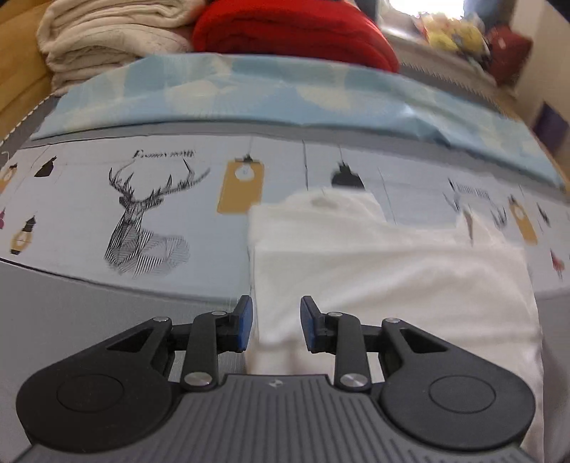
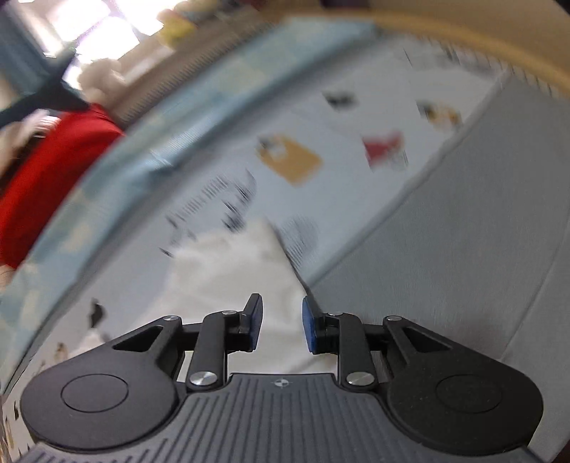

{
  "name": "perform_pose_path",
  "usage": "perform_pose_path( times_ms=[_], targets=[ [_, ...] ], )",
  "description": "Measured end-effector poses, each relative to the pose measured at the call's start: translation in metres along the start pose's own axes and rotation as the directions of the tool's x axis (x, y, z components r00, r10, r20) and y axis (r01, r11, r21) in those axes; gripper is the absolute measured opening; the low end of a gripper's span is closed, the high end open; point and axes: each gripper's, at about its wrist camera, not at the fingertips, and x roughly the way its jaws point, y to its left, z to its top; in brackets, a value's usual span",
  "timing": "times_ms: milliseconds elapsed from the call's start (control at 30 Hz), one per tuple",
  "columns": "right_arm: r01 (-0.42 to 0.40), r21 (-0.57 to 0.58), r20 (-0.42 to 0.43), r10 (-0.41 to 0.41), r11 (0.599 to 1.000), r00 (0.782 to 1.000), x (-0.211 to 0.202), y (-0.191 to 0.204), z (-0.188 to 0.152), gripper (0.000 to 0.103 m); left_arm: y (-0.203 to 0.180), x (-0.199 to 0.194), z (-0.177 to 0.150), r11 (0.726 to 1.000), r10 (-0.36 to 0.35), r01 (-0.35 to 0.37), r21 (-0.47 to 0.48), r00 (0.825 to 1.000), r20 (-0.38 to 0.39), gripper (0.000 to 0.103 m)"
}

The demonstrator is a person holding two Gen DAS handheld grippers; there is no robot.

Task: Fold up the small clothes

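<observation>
Covering most of both views, a printed bedsheet (image 1: 149,199) lies flat, pale with a line-drawn stag (image 1: 142,228), mustard tags and small lanterns. A plain grey band (image 1: 89,306) runs along its near side, with a clean straight border where grey meets print; in the right wrist view the same grey band (image 2: 463,249) fills the right side, bare of objects. Along the far edge of the print sits a light blue pillow (image 1: 267,92), and behind it a red blanket (image 1: 292,32) beside a stack of cream blankets (image 1: 107,39). A wooden bed frame (image 1: 17,82) shows at the far left.

On the sheet lies the white garment (image 1: 392,277), flat, with its left edge running straight up from just beside the left gripper's left fingertip. Its far edge ends short of the pillow, leaving printed sheet open between them and also to its left around the stag. In the blurred right wrist view the white garment (image 2: 231,277) tapers to a point ahead, its right edge slanting toward the grey band.

The left gripper (image 1: 276,327) is low over the garment's near left part, jaws apart with white cloth visible between them, nothing clamped. The right gripper (image 2: 282,326) likewise has jaws apart above the cloth near its right edge, holding nothing.
</observation>
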Motion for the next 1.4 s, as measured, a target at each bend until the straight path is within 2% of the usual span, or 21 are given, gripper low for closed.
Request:
perform_pose_path(
  times_ms=[133, 233, 267, 333, 433, 467, 500, 567, 633, 667, 767, 900, 967, 1000, 1067, 1167, 1333, 1400],
  targets=[
    [-0.1, -0.051, 0.024, 0.101, 0.994, 0.995, -0.055, -0.009, 0.007, 0.026, 0.007, -0.061, -0.029, 0.994, -0.075, 0.069, 0.082, 0.995, 0.07, 0.031],
    [-0.148, -0.117, 0.024, 0.152, 0.982, 0.988, -0.095, -0.028, 0.0, 0.026, 0.017, -0.095, -0.07, 0.987, -0.124, 0.116, 0.108, 0.99, 0.069, 0.027],
    [-0.119, -0.179, 0.021, 0.125, 0.977, 0.992, -0.113, -0.045, -0.014, 0.026, 0.021, -0.099, -0.084, 0.986, -0.135, 0.128, 0.111, 0.989, 0.06, 0.026],
    [-0.1, -0.199, 0.019, 0.106, 0.975, 0.994, -0.118, -0.051, -0.022, 0.026, 0.026, -0.102, -0.119, 0.984, -0.147, 0.142, 0.109, 0.989, 0.034, 0.024],
    [-0.063, -0.26, -0.018, 0.06, 0.964, 0.998, -0.126, -0.08, -0.055, 0.026, 0.041, -0.082, -0.168, 0.982, -0.175, 0.178, 0.055, 0.982, -0.068, 0.021],
    [-0.059, -0.279, -0.039, 0.05, 0.958, 0.998, -0.124, -0.089, -0.068, 0.026, 0.044, -0.075, -0.178, 0.984, -0.164, 0.171, 0.051, 0.979, -0.117, 0.021],
    [-0.059, -0.293, -0.069, 0.04, 0.954, 0.997, -0.12, -0.096, -0.079, 0.026, 0.047, -0.075, -0.186, 0.984, -0.158, 0.167, 0.066, 0.98, -0.12, 0.021],
    [-0.063, -0.291, -0.188, 0.008, 0.955, 0.982, -0.107, -0.111, -0.099, 0.026, 0.053, -0.071, -0.195, 0.982, -0.155, 0.166, 0.093, 0.981, -0.118, 0.021],
    [-0.085, -0.278, -0.261, 0.01, 0.957, 0.965, -0.099, -0.121, -0.109, 0.026, 0.058, -0.06, -0.205, 0.98, -0.162, 0.18, 0.081, 0.969, -0.185, 0.021],
    [-0.085, -0.311, -0.276, -0.005, 0.947, 0.961, -0.097, -0.122, -0.114, 0.026, 0.058, -0.056, -0.21, 0.98, -0.159, 0.179, 0.081, 0.965, -0.209, 0.021],
    [-0.046, -0.387, -0.285, -0.072, 0.921, 0.956, -0.091, -0.127, -0.126, 0.026, 0.059, -0.046, -0.221, 0.983, -0.155, 0.174, 0.063, 0.959, -0.237, 0.025],
    [-0.019, -0.356, -0.304, -0.097, 0.934, 0.948, -0.083, -0.147, -0.138, 0.029, 0.063, -0.039, -0.23, 0.991, -0.125, 0.135, 0.024, 0.961, -0.248, 0.027],
    [0.021, -0.326, -0.333, -0.135, 0.945, 0.933, -0.075, -0.157, -0.145, 0.029, 0.065, -0.035, -0.233, 0.992, -0.125, 0.128, -0.005, 0.956, -0.265, 0.027],
    [0.026, -0.305, -0.349, -0.138, 0.952, 0.927, -0.074, -0.161, -0.146, 0.029, 0.065, -0.032, -0.234, 0.992, -0.121, 0.123, -0.008, 0.955, -0.271, 0.027],
    [0.008, -0.294, -0.352, -0.116, 0.956, 0.929, -0.075, -0.162, -0.15, 0.03, 0.063, -0.027, -0.238, 0.994, -0.101, 0.107, 0.003, 0.951, -0.292, 0.027],
    [0.011, -0.353, -0.365, -0.148, 0.935, 0.919, -0.071, -0.157, -0.158, 0.032, 0.058, -0.021, -0.24, 0.995, -0.092, 0.102, 0.015, 0.949, -0.302, 0.027],
    [0.006, -0.357, -0.36, -0.144, 0.934, 0.922, -0.071, -0.158, -0.16, 0.034, 0.052, -0.018, -0.243, 0.996, -0.076, 0.089, 0.032, 0.952, -0.295, 0.027],
    [0.024, -0.344, -0.336, -0.148, 0.939, 0.93, -0.073, -0.159, -0.158, 0.034, 0.052, -0.018, -0.244, 0.995, -0.08, 0.093, 0.031, 0.953, -0.294, 0.027]
  ],
)
